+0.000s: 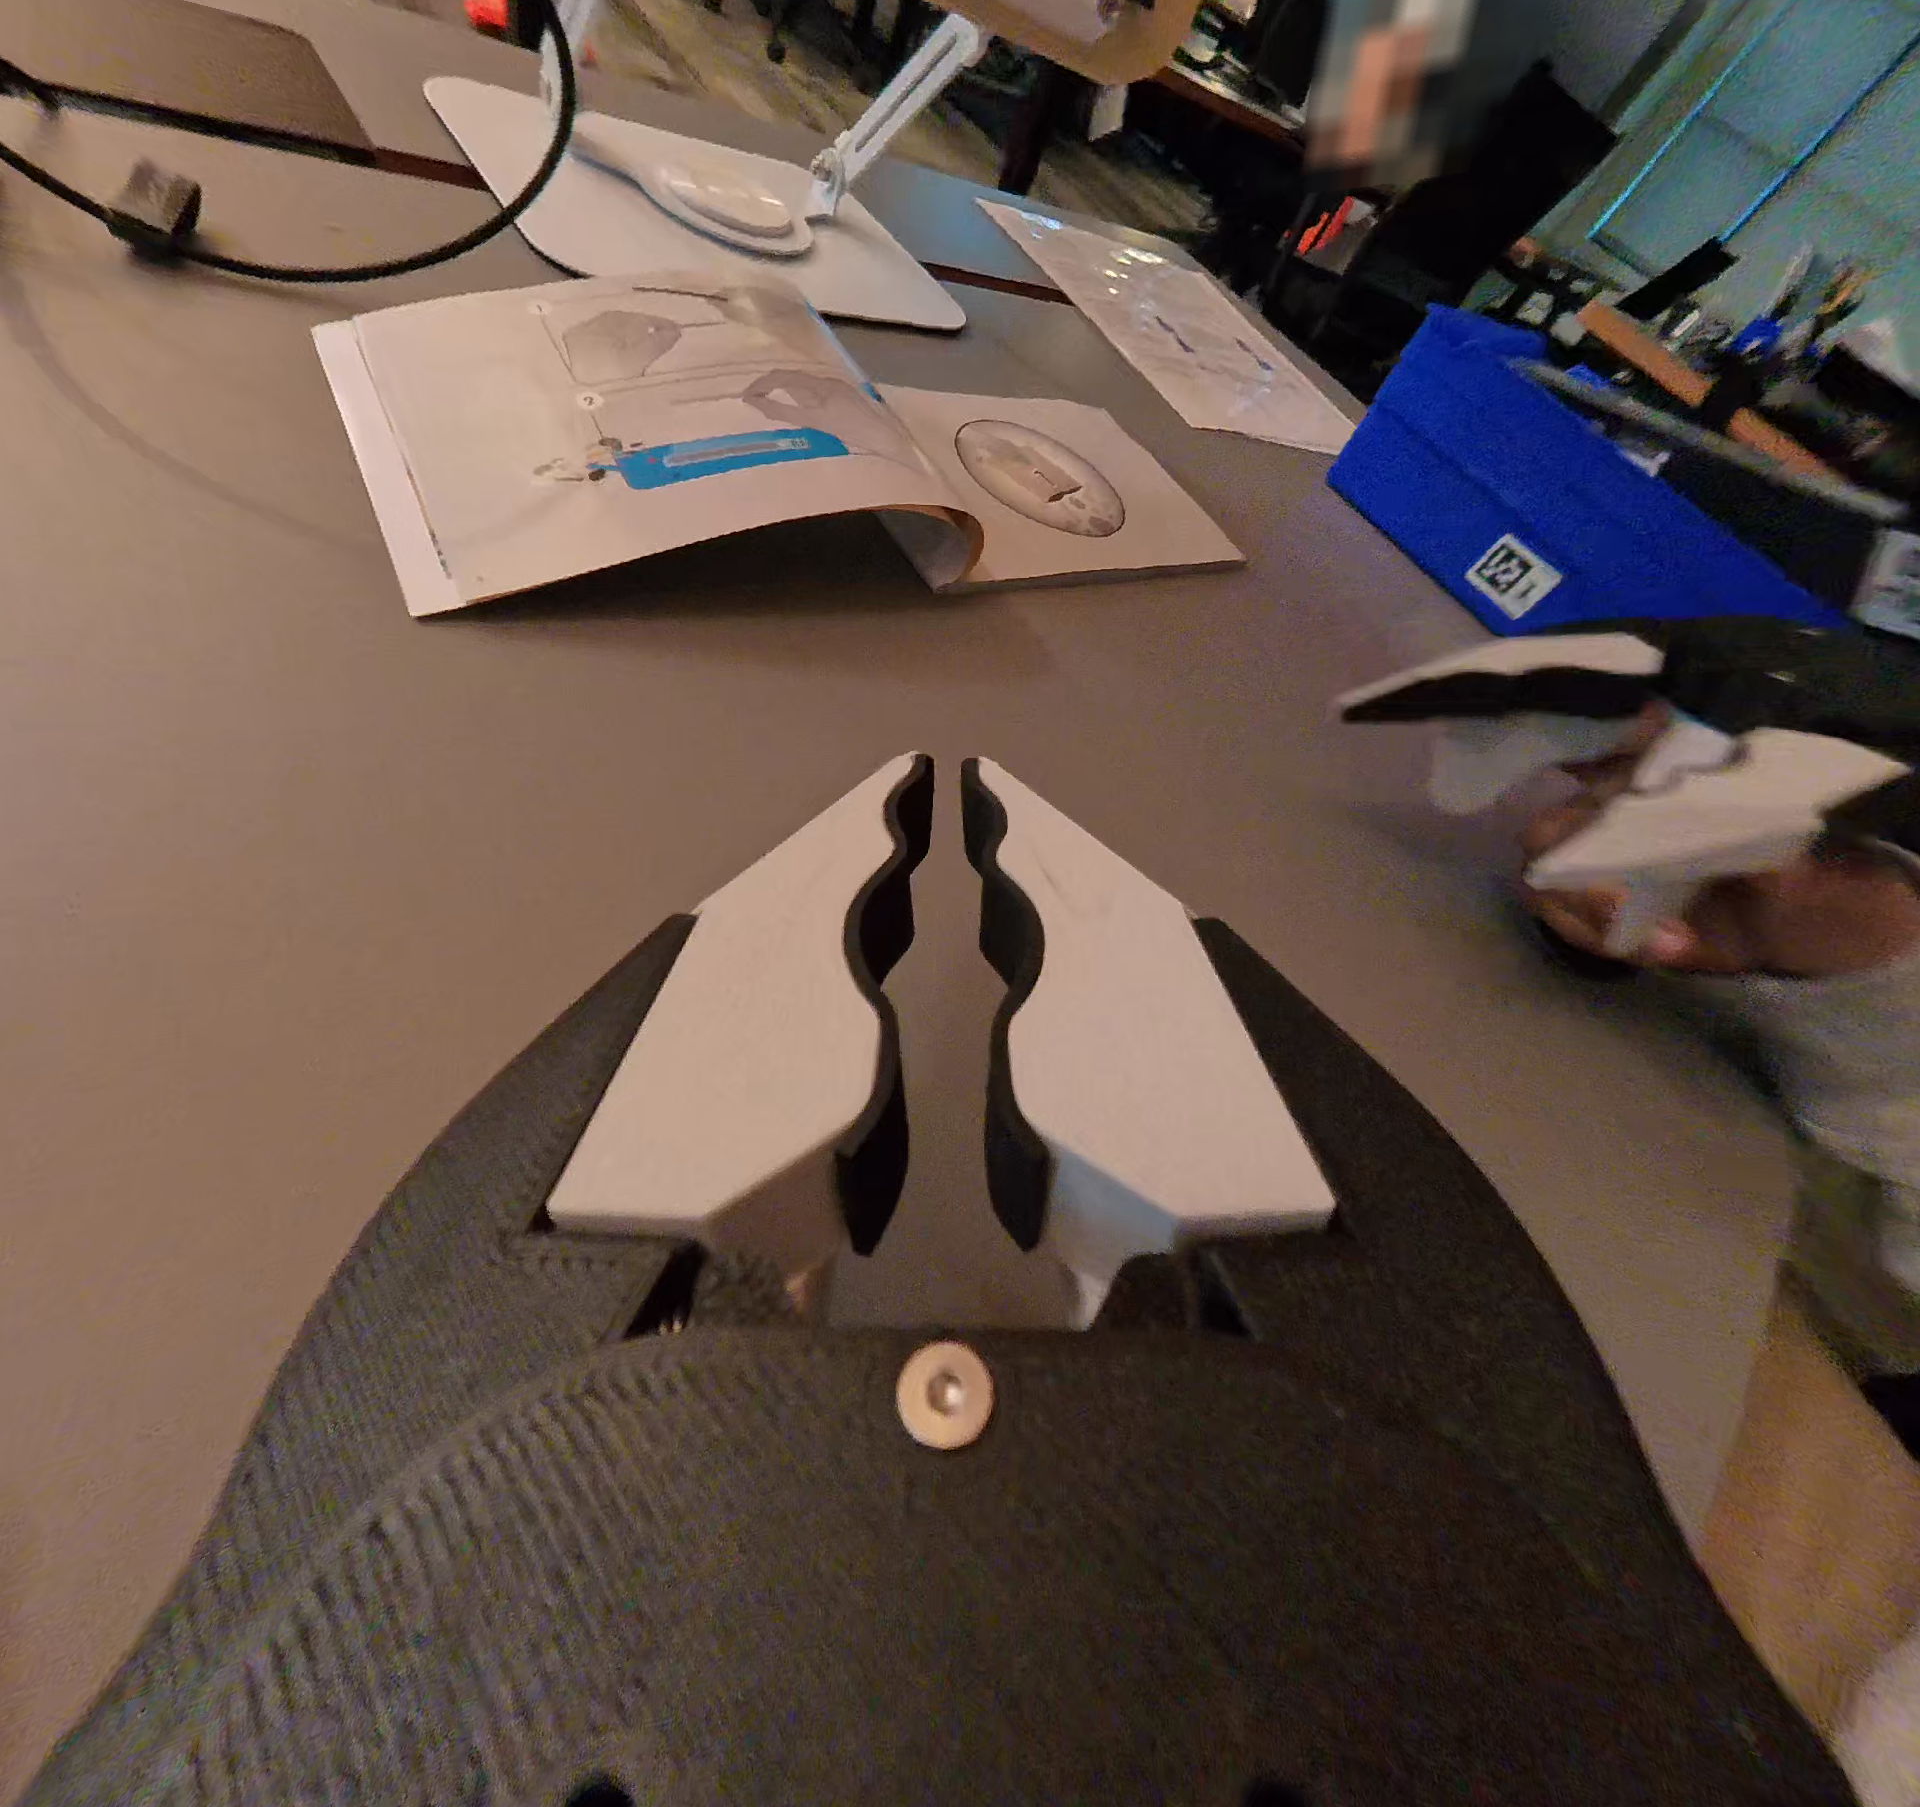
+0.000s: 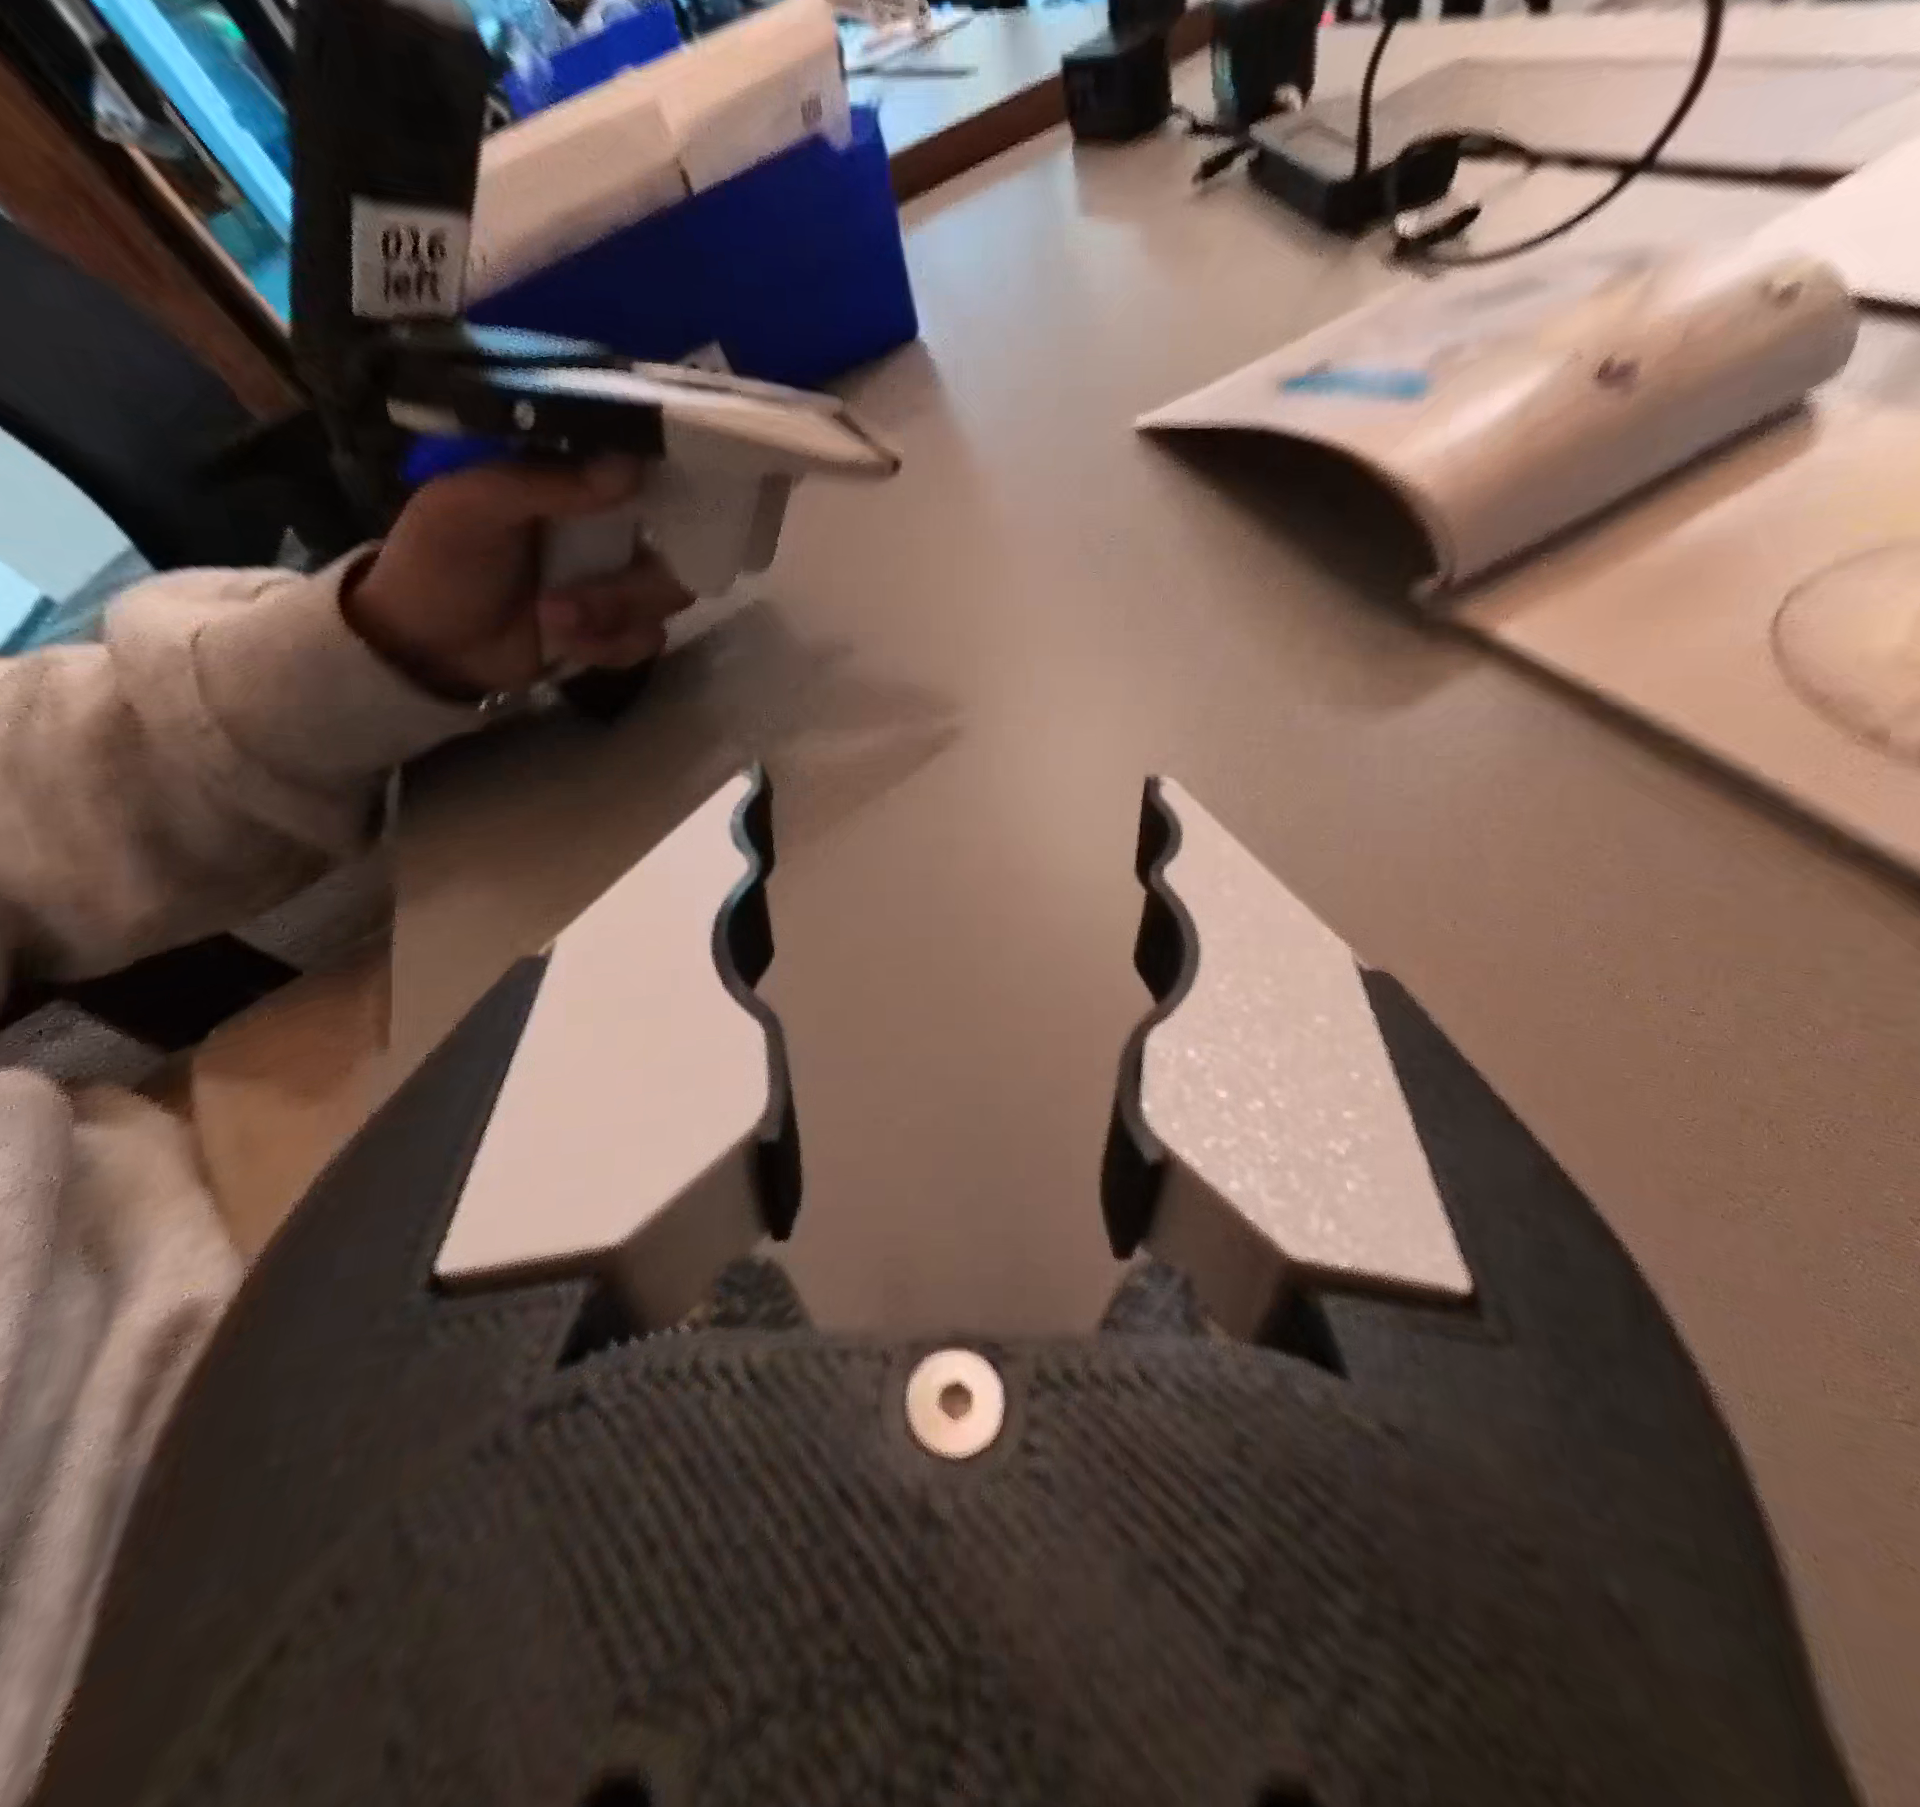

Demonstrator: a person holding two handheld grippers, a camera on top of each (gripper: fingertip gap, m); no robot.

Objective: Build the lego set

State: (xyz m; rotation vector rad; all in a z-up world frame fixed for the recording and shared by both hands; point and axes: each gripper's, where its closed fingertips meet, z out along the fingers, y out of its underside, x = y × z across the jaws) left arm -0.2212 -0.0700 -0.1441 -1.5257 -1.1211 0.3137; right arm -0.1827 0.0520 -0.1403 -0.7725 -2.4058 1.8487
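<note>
The left tongs, grey-padded on a black printed body, hover over the grey tabletop with their tips nearly together and nothing between them. The right tongs stand clearly apart, also empty. The open white paper instruction booklet lies beyond the left tongs, and a blue plastic bin sits right of the booklet (no lego bricks are visible on the tabletop).
</note>
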